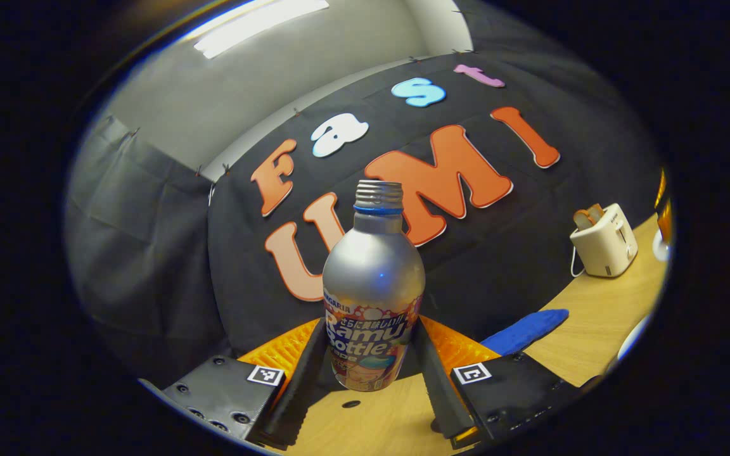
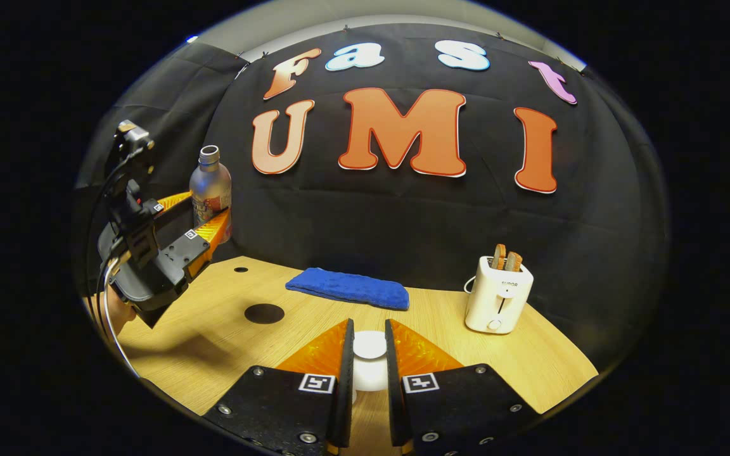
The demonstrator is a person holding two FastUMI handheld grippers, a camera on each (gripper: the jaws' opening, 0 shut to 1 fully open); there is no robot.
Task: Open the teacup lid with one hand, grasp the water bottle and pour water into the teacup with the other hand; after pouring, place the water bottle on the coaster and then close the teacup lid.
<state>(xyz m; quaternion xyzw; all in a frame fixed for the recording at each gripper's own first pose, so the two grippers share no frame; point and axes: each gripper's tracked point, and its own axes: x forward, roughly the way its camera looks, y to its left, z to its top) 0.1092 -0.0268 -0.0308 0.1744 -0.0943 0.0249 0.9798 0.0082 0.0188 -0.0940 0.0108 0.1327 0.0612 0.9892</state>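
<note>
**Mia:** What is the left tool [image 1: 371, 361] doing?

**Ben:** It has the water bottle [image 1: 372, 297] pinched between its two fingers, low down on the picture label. In the right gripper view you can see the same tool holding the bottle up in the air, above the far left side of the tabletop [image 2: 225, 329].

**Mia:** And the right tool [image 2: 369, 354]?

**Ben:** Its fingers are close together around something white, the teacup lid [image 2: 370, 345], I think. I can't tell if they really press on it or just sit beside it.

**Mia:** Is the cup open?

**Ben:** I can't see that. The white part is mostly hidden between the fingers.

**Mia:** So what is done?

**Ben:** The bottle is grabbed and lifted. It has no cap and it stands straight up, so I think no water is pouring right now. Pouring, setting the bottle down and closing the lid all look left to do.

**Mia:** Where does the bottle go after?

**Ben:** On the coaster [image 2: 264, 313], that dark round spot on the wood, between the two tools.

**Mia:** How is the left hand held?

**Ben:** A hand grips the tool from below at the left edge, and the tool tips upward toward the wall.

**Mia:** What else is there?

**Ben:** A blue cloth [image 2: 347, 288] and a white toaster [image 2: 497, 296] with bread.
</note>
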